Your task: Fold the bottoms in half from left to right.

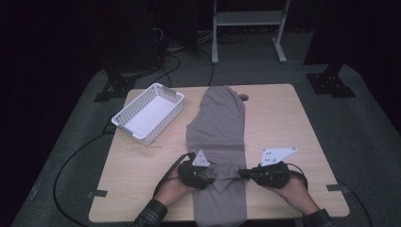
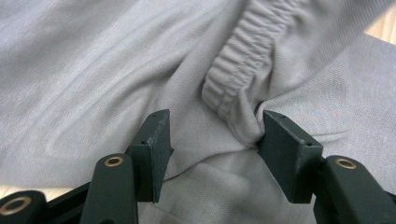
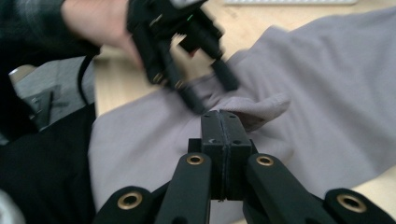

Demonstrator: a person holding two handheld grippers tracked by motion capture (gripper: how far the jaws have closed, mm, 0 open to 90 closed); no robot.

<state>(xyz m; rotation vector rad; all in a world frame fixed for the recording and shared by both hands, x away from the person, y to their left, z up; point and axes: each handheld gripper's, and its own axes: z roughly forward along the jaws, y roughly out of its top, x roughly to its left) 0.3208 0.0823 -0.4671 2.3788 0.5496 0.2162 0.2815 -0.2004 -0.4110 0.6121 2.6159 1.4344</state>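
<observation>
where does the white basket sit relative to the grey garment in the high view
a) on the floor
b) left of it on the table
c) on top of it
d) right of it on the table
b: in the high view the white basket stands on the wooden table left of the grey garment, apart from it.

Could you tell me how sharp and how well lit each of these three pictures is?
High view: dim, with near-black surroundings, though the table and grey garment read clearly. Left gripper view: evenly lit and sharp on the elastic waistband. Right gripper view: the left hand-held gripper is motion-blurred, while the right hand-held gripper is sharp.
</observation>
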